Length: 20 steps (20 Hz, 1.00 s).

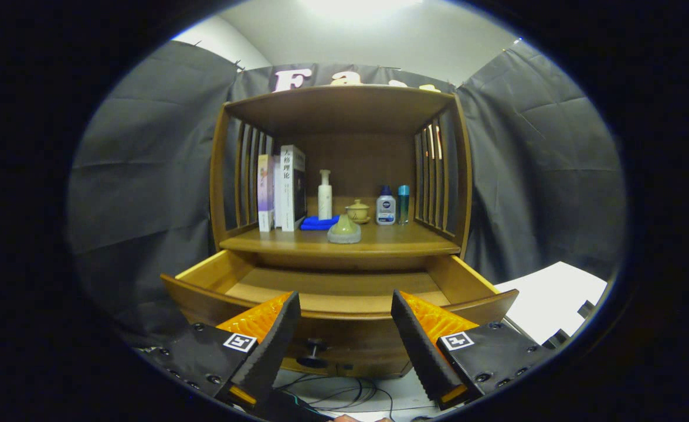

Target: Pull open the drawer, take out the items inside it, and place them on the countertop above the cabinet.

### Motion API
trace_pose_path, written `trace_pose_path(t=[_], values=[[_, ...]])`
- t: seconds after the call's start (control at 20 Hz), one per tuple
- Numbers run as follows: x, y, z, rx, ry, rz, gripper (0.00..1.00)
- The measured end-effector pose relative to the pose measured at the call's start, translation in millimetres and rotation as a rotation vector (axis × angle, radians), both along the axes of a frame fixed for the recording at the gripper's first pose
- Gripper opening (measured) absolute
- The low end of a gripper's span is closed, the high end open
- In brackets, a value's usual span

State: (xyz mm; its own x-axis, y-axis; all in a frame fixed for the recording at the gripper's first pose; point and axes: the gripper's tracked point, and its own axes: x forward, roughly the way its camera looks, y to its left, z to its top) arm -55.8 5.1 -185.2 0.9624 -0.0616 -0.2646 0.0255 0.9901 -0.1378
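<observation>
Smooth satin wooden cabinet (344, 111) and drawer (332, 302); matt, creased cloth wall (145, 164).

Grey curtains (145, 176) hang on both sides of the frame. At lower right lies a white board (555, 299). Black cables (344, 394) trail on the floor at bottom centre. A pale ceiling (379, 35) spans the top.

We see the wooden drawer (338, 293) pulled open at lower centre, its knob (314, 350) below, the countertop (391, 237) just above it.
</observation>
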Motion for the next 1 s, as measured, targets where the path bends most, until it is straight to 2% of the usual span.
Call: trace_pose_path(t=[0.35,0.9,1.0], values=[[1.7,1.2,-26.7,-0.045,0.043,-0.008,1.00],[13.4,9.8,-69.4,0.029,0.138,-0.010,1.00],[13.2,12.7,-73.0,0.001,0.138,-0.004,1.00]])
